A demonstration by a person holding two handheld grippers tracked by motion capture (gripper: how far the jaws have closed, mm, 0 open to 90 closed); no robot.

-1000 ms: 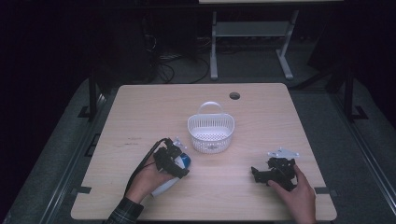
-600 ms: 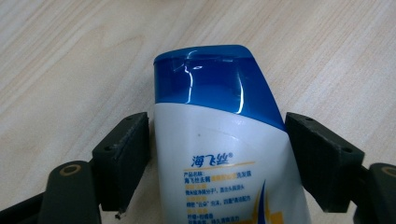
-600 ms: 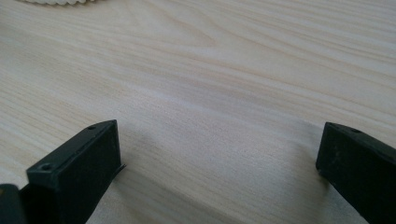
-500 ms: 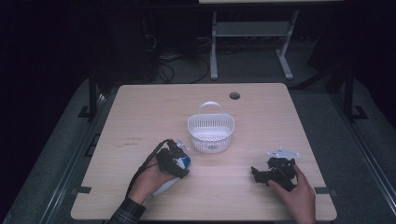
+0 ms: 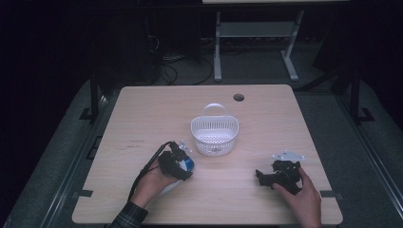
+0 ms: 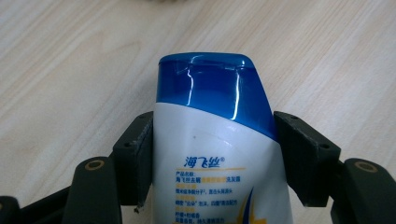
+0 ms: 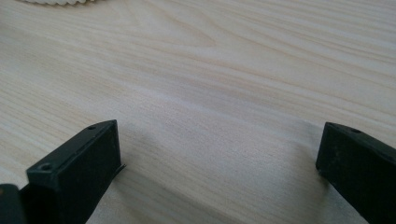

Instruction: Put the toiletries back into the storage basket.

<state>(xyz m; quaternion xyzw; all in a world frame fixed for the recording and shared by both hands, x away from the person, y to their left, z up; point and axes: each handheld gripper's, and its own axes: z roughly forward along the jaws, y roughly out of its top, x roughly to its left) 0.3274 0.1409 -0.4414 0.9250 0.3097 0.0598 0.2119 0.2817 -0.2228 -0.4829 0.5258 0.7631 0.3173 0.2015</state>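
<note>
A white shampoo bottle point(image 6: 210, 177) with a blue cap point(image 6: 210, 88) lies on the wooden table, cap pointing toward the basket. My left gripper point(image 6: 212, 135) has just been closing on it, and both pads now press on the bottle's sides just below the cap. In the high view the bottle point(image 5: 188, 164) sits under the left gripper point(image 5: 182, 166), left of the table's middle. My right gripper point(image 5: 261, 176) rests at the table's right front, held in a hand. Its jaws point(image 7: 217, 154) stand wide apart over bare wood.
A white slotted basket point(image 5: 215, 124) with a handle stands at the table's point(image 5: 275, 123) centre, just beyond the bottle's cap. Its rim point(image 7: 56, 1) shows at the top of the right gripper view. A round cable hole point(image 5: 238, 97) lies near the far edge.
</note>
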